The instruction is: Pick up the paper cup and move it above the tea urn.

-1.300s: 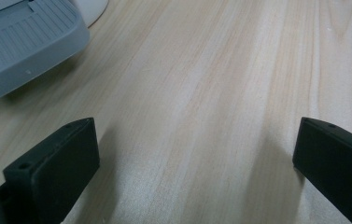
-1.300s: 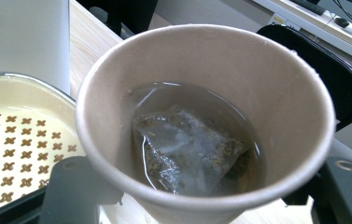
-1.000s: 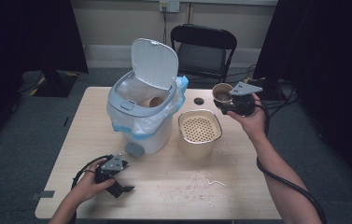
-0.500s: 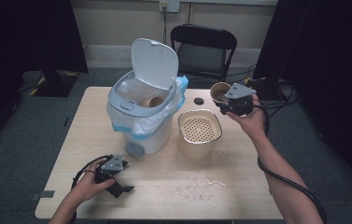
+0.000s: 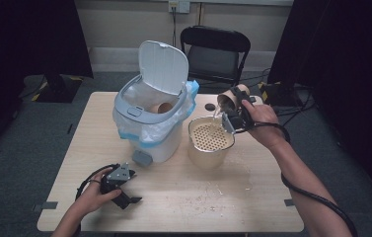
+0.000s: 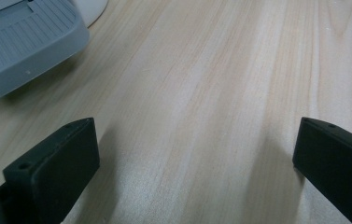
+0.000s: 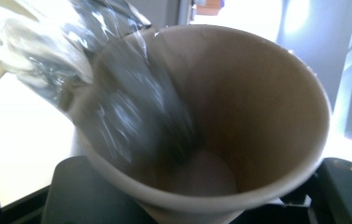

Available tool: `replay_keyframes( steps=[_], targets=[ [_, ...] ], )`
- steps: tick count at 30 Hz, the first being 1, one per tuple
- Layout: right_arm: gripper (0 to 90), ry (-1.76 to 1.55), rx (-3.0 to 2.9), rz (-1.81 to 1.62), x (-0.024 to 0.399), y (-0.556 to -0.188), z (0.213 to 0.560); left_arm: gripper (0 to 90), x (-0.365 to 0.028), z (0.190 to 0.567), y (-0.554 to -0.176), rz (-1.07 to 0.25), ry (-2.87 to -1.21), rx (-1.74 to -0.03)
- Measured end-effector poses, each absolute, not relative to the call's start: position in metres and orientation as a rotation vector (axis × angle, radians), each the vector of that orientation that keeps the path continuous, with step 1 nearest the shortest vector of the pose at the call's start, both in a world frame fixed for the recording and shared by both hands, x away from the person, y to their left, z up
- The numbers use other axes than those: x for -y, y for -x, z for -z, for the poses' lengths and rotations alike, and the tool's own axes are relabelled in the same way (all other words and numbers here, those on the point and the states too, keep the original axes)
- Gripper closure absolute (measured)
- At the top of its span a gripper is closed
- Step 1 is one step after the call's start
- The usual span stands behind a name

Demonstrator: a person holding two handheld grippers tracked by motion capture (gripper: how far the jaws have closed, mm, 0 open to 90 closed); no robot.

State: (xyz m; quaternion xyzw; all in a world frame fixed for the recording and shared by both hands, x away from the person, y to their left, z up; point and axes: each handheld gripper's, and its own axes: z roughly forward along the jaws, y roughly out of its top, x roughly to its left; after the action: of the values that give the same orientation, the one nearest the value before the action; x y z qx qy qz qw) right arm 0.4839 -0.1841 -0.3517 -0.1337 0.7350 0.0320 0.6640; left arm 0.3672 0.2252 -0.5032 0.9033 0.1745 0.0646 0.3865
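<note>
Right gripper (image 5: pixel 236 116) has its fingers clamped on the paper cup (image 5: pixel 232 98), roughly half closed around the wall. Cup is tipped, mouth down-left, right over the strainer bucket (image 5: pixel 211 140); liquid is streaming onto the perforated insert (rim sits above the near edge, so the pour lands inside). The cup's long axis runs from the fingers toward the bucket. More tilt should finish it. Left gripper (image 5: pixel 120 186) rests on the tabletop (image 5: pixel 183 197), fingers wide apart and empty, well away near the bin (image 5: pixel 151 116).
</note>
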Motion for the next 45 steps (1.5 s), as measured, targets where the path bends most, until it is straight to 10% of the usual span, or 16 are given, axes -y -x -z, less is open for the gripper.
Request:
replay_keyframes(
  steps=[9,45],
  targets=[
    [34.3,0.423,-1.505,0.07,0.183,-0.48,0.348,0.0,-0.225,0.503,-0.367,-0.166,-2.299,-0.443],
    [32.8,-0.666,-2.265,-1.21,0.213,-0.511,0.317,0.0,-0.225,0.503,-0.367,-0.166,-2.298,-0.444]
  ],
)
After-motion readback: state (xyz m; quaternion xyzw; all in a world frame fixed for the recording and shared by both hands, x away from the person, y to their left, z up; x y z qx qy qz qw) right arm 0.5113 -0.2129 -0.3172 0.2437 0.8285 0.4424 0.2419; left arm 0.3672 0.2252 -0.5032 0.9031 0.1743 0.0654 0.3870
